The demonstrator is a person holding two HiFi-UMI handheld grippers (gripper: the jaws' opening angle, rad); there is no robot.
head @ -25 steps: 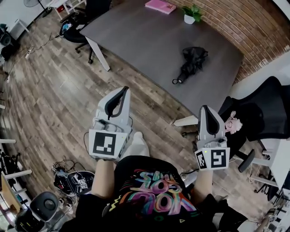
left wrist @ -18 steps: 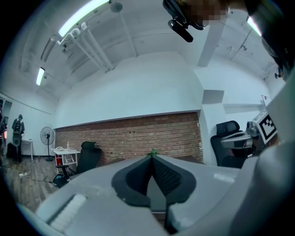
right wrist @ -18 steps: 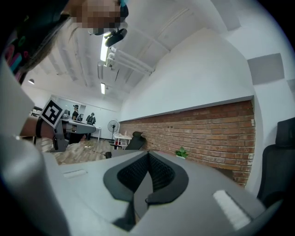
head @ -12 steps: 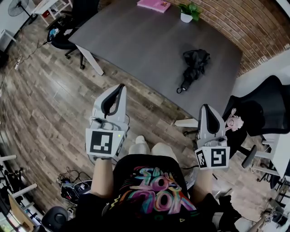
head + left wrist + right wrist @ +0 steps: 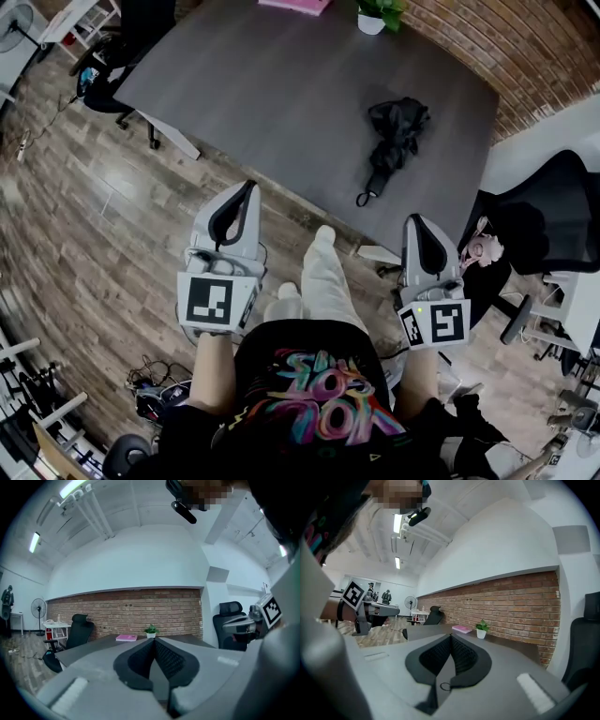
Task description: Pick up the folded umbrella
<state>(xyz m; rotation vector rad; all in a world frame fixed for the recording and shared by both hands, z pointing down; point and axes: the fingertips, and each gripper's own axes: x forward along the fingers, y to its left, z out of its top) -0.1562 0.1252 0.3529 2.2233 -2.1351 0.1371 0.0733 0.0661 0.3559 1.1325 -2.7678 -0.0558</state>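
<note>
The folded black umbrella [image 5: 395, 130] lies on the dark grey table [image 5: 281, 94] near its right end, its handle strap [image 5: 363, 198] pointing at the near edge. My left gripper [image 5: 250, 186] hovers over the wooden floor just short of the table's near edge, shut with nothing between the pads. My right gripper [image 5: 416, 221] is at the table's near right corner, below and right of the strap, also shut and empty. In both gripper views the jaws meet at a line, the left gripper [image 5: 153, 641] and the right gripper [image 5: 451, 637], and hide the umbrella.
A pink book [image 5: 295, 5] and a potted plant [image 5: 373, 15] sit at the table's far edge. Black office chairs stand at the right [image 5: 544, 211] and far left [image 5: 117, 47]. The person's leg [image 5: 323, 277] steps forward between the grippers. Cables [image 5: 155, 394] lie on the floor behind.
Both grippers and the person have come closer to the table's near edge. A leg has swung forward between the grippers. Both grippers stay shut.
</note>
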